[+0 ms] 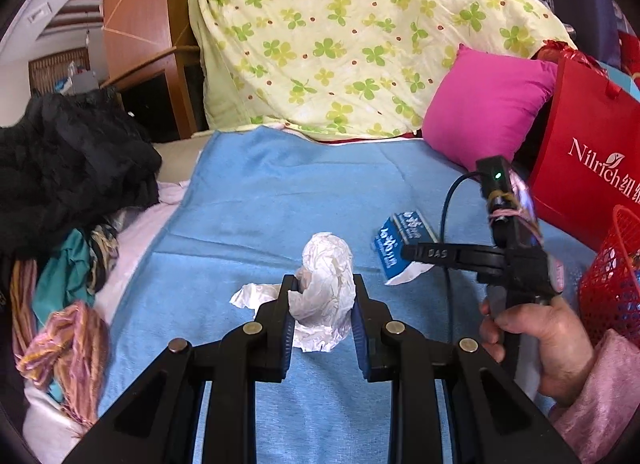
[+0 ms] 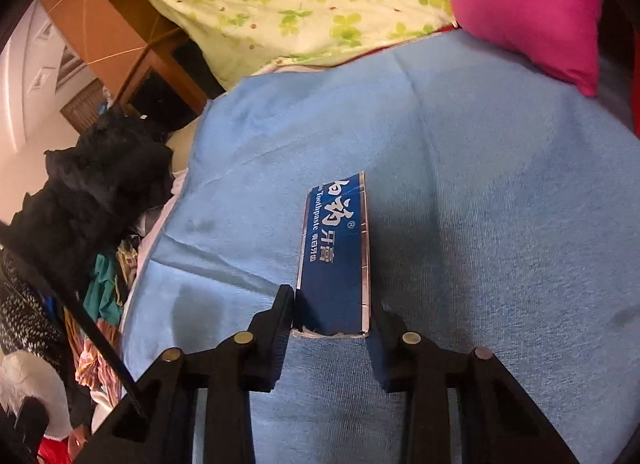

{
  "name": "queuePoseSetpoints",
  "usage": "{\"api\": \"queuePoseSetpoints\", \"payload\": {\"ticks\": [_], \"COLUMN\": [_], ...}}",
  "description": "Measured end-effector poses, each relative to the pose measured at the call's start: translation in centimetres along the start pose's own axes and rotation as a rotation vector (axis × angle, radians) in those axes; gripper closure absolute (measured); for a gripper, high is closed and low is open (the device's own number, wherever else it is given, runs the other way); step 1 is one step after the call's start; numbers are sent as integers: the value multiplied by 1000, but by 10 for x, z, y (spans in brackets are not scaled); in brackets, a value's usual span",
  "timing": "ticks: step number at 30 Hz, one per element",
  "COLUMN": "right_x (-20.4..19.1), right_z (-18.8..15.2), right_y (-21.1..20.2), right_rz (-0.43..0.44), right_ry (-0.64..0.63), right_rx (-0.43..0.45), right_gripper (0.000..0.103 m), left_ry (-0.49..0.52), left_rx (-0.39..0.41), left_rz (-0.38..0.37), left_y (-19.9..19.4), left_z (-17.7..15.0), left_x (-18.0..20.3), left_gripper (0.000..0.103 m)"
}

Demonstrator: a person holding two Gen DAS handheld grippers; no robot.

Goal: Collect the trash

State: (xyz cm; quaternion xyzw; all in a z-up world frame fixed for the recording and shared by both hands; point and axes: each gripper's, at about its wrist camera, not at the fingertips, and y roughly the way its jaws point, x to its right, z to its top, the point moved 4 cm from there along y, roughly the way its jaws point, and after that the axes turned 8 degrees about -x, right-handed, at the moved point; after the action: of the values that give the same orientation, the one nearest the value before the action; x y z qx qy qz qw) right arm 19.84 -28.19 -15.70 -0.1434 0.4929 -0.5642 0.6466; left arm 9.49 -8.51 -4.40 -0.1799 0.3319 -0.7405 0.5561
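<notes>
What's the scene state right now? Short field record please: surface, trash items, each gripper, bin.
surface: blue blanket on a bed
trash 1: crumpled white paper, between the left gripper jaws
trash 2: blue toothpaste box, between the right gripper jaws
left gripper: shut on the paper
right gripper: shut on the box
bin: red mesh basket, at right edge

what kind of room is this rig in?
Likely a lived-in bedroom: a blue blanket spread over a bed, a clover-print quilt heaped behind it with a pink pillow, and clothes piled alongside.
</notes>
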Motion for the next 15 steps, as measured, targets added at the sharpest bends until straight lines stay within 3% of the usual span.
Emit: {"api": "queuePoseSetpoints", "payload": {"ticks": [7,15], "right_x": [-3,9], "right_z": [-4,-34], "right_y": [-93,-204], "right_rz": [34,-11], "right_ry": [-65,-116], "right_rx": [186,407], "right_gripper": [67,67], "left_ry": [57,140], "left_rx": [67,159], "left_rz": [2,-43], "left_y": [-30,-76], "left_z": [8,18], "left_x": [28,80], "left_gripper": [76,76]}}
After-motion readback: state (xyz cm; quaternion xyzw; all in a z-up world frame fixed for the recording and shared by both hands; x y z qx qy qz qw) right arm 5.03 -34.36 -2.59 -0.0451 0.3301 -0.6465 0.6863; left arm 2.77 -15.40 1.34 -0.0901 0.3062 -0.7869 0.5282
